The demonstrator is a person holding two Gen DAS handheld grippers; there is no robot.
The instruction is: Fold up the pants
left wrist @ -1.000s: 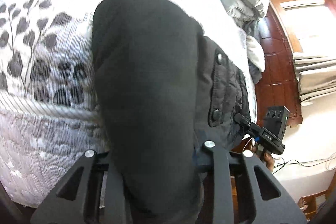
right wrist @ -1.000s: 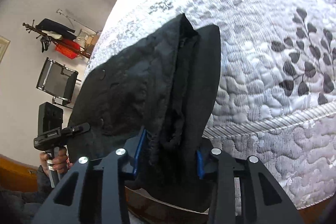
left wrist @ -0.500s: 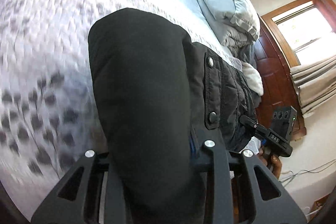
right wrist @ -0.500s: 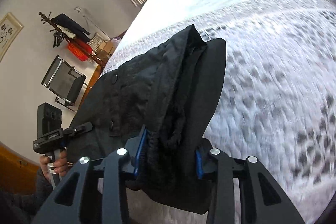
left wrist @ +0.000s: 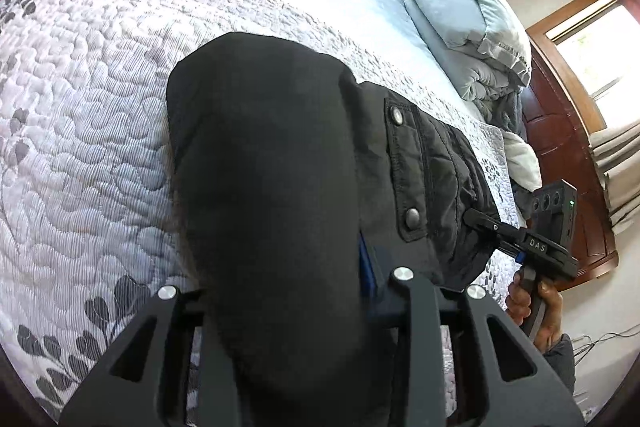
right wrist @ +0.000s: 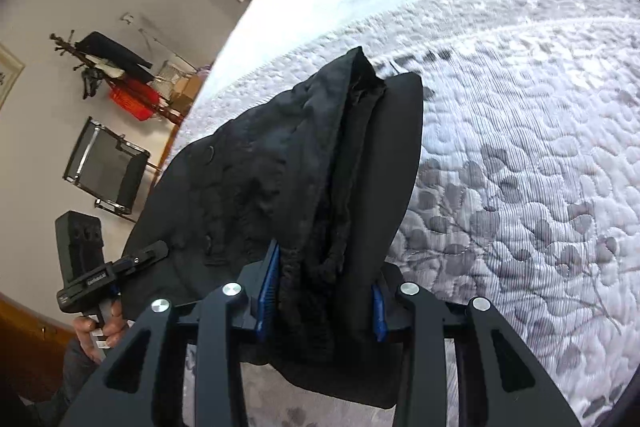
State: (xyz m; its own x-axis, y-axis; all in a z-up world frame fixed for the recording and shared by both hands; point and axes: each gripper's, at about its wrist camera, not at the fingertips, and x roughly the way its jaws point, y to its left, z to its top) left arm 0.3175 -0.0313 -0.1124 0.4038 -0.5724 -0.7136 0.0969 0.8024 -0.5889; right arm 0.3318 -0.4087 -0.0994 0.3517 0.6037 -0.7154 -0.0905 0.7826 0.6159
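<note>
The black pants (left wrist: pixel 280 187) hang bunched between both grippers above the bed. My left gripper (left wrist: pixel 288 291) is shut on a thick fold of them; the cloth hides its fingertips. A snap-button flap (left wrist: pixel 404 171) shows on the quilted part to the right. My right gripper (right wrist: pixel 320 291) is shut on the other end of the pants (right wrist: pixel 328 179), blue pads pressing the folds. Each gripper shows in the other's view, the right gripper (left wrist: pixel 484 223) clamped on the cloth's edge, the left gripper (right wrist: pixel 148 255) likewise.
A white quilted bedspread with grey leaf print (left wrist: pixel 88 155) lies under the pants. Pale blue pillows and bedding (left wrist: pixel 472 27) sit at the bed's head. A wooden headboard (left wrist: pixel 560 131), a coat rack (right wrist: pixel 112 67) and a folding chair (right wrist: pixel 104 167) stand around the bed.
Both grippers have carried the pants forward over the bed, away from its near edge. More of the bed's far side and the pillows have come into view. Both grips are unchanged.
</note>
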